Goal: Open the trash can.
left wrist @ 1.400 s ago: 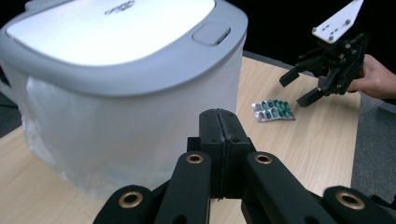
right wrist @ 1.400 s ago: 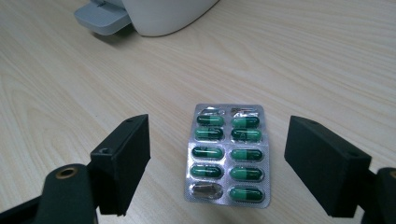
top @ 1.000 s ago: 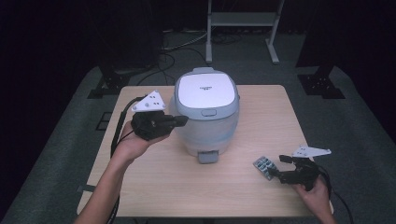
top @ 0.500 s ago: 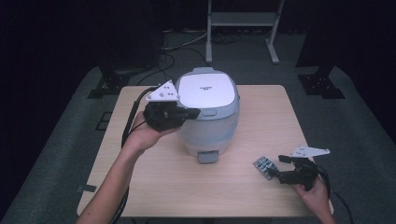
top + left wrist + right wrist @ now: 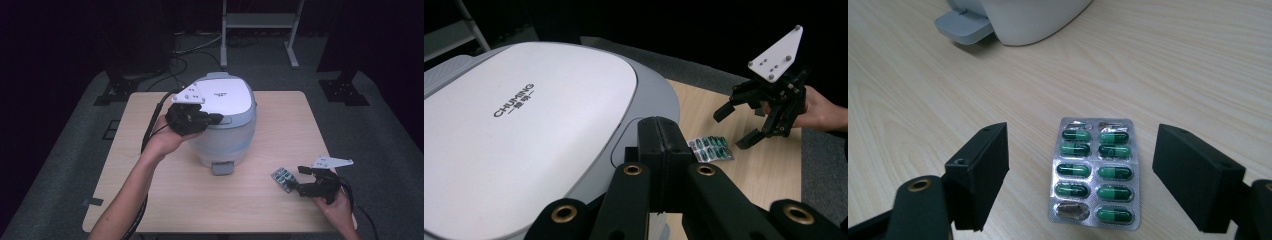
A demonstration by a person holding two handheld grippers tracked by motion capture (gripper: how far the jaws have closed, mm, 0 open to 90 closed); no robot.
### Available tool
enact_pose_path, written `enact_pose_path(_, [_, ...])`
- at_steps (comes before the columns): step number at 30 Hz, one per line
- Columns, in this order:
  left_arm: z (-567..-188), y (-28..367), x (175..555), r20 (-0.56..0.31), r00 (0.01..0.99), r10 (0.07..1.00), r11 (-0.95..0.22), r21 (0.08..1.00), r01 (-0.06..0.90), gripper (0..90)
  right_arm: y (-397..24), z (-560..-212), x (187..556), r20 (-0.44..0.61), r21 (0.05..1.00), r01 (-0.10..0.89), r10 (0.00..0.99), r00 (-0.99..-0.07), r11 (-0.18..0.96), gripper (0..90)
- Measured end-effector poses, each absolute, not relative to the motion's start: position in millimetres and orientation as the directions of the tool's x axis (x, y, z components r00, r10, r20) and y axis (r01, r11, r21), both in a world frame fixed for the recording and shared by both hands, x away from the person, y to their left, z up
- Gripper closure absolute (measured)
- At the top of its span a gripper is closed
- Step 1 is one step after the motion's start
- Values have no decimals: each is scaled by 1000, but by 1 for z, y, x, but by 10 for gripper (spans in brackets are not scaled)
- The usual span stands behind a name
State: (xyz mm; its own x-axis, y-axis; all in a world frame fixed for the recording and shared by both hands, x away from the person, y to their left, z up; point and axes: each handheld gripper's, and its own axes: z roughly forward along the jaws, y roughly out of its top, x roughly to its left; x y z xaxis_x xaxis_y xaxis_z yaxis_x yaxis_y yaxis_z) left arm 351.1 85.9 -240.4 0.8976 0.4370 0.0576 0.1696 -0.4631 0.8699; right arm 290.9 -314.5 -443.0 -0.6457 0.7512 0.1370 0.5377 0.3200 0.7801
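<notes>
Blister pack (image 5: 1095,172) of green capsules is lying flat on the table (image 5: 165,200), between the spread, empty jaws of our right gripper (image 5: 306,183). We're judging it light, thin, slick foil, slightly bendy; we're picking its long edges for the pinch, not the bubbles. Farther off, our left gripper (image 5: 212,119) is clenched on nothing, hovering at the rice cooker (image 5: 227,125) lid's front edge, likely near the latch. Cooker is looking heavy and rigid.

White-and-grey rice cooker (image 5: 225,120), green capsules in silver blister pack (image 5: 1094,170)
</notes>
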Motion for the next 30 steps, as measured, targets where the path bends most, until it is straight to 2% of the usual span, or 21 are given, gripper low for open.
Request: enact_pose_path(30, [-253, 75, 361, 59, 891, 451, -465, 867, 178, 900, -312, -441, 290, 135, 782, 531, 743, -655, 326, 210])
